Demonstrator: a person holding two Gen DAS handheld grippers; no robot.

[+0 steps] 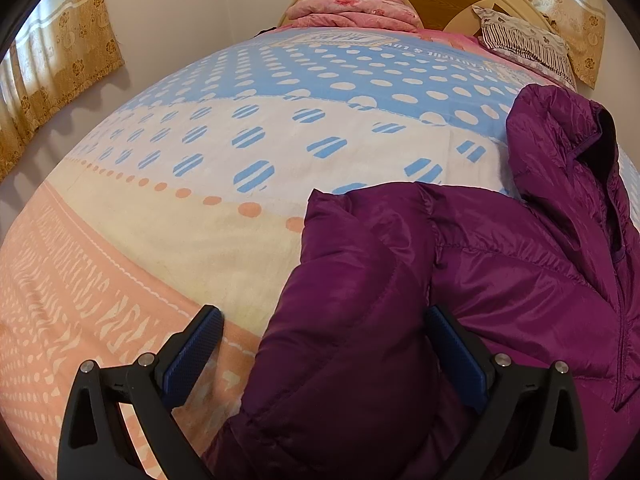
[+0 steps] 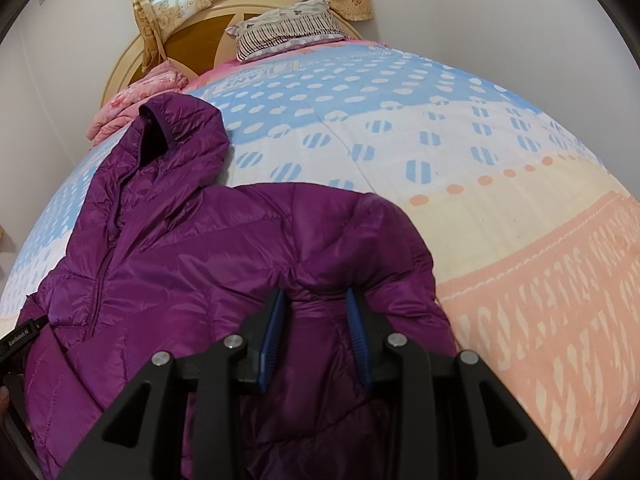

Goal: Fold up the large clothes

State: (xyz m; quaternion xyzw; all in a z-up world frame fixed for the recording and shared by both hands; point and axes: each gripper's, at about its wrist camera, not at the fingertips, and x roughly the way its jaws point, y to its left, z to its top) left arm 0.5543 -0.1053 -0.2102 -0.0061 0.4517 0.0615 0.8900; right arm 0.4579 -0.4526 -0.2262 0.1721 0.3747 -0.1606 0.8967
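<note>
A purple hooded puffer jacket (image 1: 500, 272) lies front-up on the bed, zipper closed, hood toward the headboard. In the left wrist view its sleeve (image 1: 340, 300) runs down between the fingers of my left gripper (image 1: 324, 334), which is wide open around it. In the right wrist view the jacket (image 2: 192, 264) fills the lower left. My right gripper (image 2: 316, 316) is over the other sleeve (image 2: 360, 248), its blue pads (image 2: 354, 316) narrowly apart with puffy fabric between them. Whether they pinch it is unclear.
The bed cover (image 1: 248, 160) has blue, white and peach dotted bands. A folded pink quilt (image 1: 348, 10), a striped pillow (image 2: 284, 30) and a round headboard (image 2: 120, 64) are at the far end. Gold curtains (image 1: 60, 60) hang by the wall.
</note>
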